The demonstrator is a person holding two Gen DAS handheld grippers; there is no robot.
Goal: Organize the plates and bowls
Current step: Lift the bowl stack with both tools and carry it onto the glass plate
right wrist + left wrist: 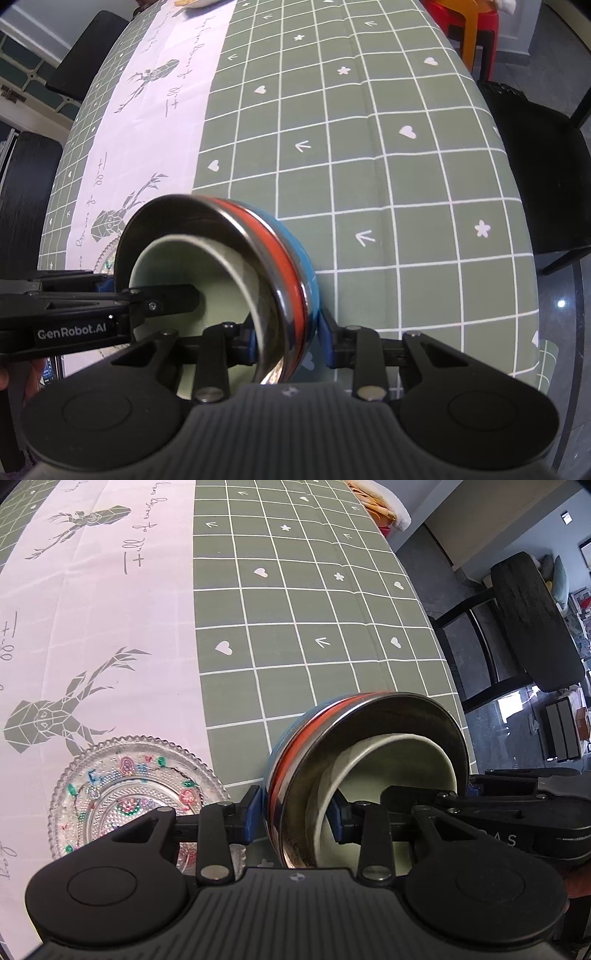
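Observation:
A stack of nested bowls stands on the green checked tablecloth: a blue bowl outermost, then an orange one, a steel one, and a pale green bowl innermost. My left gripper is shut on the stack's wall, one pad outside on the blue bowl and one inside the pale bowl. From the opposite side my right gripper clamps the wall of the stack the same way. A patterned glass plate lies on the white runner, left of the stack.
The table edge curves close by on the right, with a black chair beyond it. Another black chair and a red and orange stool stand past the edge. Cloth items sit at the table's far end.

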